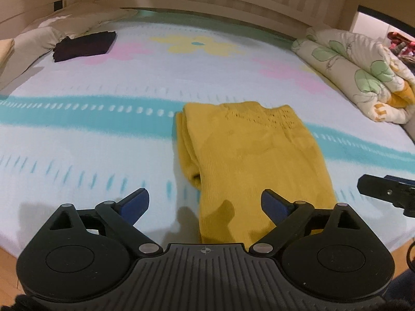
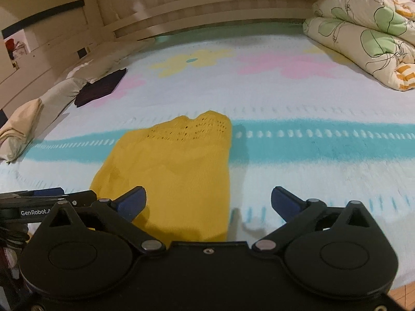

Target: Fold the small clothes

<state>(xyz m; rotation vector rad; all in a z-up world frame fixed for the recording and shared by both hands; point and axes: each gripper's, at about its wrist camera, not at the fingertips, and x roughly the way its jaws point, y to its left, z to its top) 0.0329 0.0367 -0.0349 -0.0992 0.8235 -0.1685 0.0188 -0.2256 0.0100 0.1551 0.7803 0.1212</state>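
Note:
A yellow knitted garment (image 1: 254, 160) lies folded into a long strip on the bed sheet (image 1: 103, 83), its openwork end pointing to the far side. My left gripper (image 1: 205, 203) hovers open over the near end of it, and nothing sits between the blue pads (image 1: 137, 202). In the right wrist view the same yellow garment (image 2: 176, 165) lies ahead and to the left. My right gripper (image 2: 208, 202) is open above its near right edge, empty. The right gripper's black finger (image 1: 384, 191) shows at the left wrist view's right edge.
A folded dark purple garment (image 1: 85, 45) rests far left beside pale pillows (image 1: 31, 44). A rolled floral quilt (image 1: 363, 72) fills the far right corner. A wooden headboard (image 1: 207, 2) runs along the back. Wooden floor (image 1: 7, 261) shows past the bed's near edge.

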